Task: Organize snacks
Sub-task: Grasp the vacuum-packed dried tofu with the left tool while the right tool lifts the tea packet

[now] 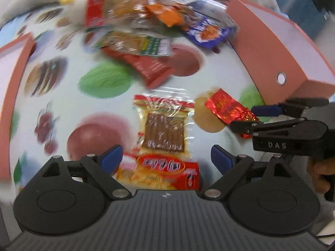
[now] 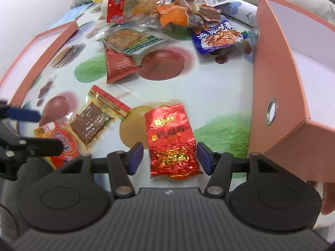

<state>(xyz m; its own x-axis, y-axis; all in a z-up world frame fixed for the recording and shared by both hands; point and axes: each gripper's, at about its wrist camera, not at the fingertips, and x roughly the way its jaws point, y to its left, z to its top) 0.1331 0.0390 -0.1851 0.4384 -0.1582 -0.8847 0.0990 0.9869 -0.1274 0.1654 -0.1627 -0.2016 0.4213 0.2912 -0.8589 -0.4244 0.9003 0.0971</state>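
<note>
Lying crinkled between the open right gripper (image 2: 170, 158), a shiny red foil packet (image 2: 172, 140), unheld.

A crinkled red foil packet (image 2: 172, 140) lies flat between the right claw's (image 2: 169, 158) open fingers; a clear-wrapped brown snack (image 1: 163, 130) lies just ahead of the left claw (image 1: 166, 160).

Open cloth, boxed in at both sides

Bare tablecloth (image 2: 222, 79) lies left of the pink box (image 2: 278, 96); a snack heap (image 2: 178, 14) crowds beyond it.
</note>
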